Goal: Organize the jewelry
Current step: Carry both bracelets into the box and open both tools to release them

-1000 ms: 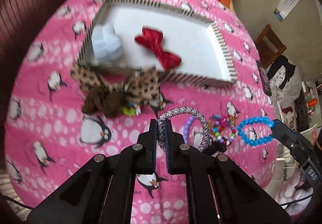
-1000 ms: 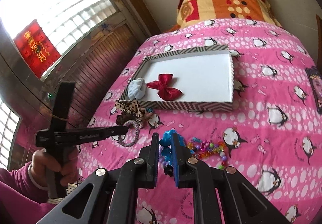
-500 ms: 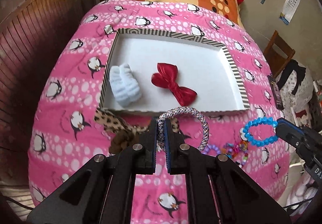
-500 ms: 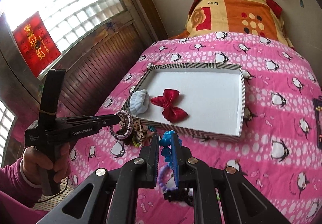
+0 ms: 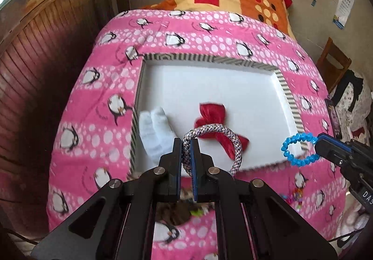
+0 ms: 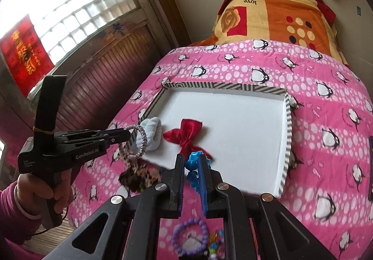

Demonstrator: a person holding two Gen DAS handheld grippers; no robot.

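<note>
We have the left gripper (image 5: 185,143) clamped on the braided silver ring (image 5: 211,145), jaws nearly together with only the cord between them. It is pinched at its near-left arc, so the loop stands free ahead of the fingers, lower centre of the left view, hanging over the near edge of the striped tray (image 5: 283,87). The loop's plane faces the camera; its long axis runs lower left to upper right.

The right gripper (image 6: 191,167) is closed on the blue bead bracelet (image 6: 193,162), bottom centre of the right view. From the left view that bracelet (image 5: 297,149) sticks out of the fingertips at far right, an oval with its long axis roughly horizontal, over the tray's near-right corner.

Edge grips look deliberate: each loop can drop flat once released.

Already in the tray: red bow (image 5: 216,120) at centre, white scrunchie (image 5: 155,131) at lower left.

On the pink penguin quilt (image 6: 326,120) outside the tray: leopard scrunchie (image 6: 139,174), purple bead bracelet (image 6: 191,234), multicolour beads (image 6: 215,240).

Our read: both loops go into the bare white area next, clear of the bow.
</note>
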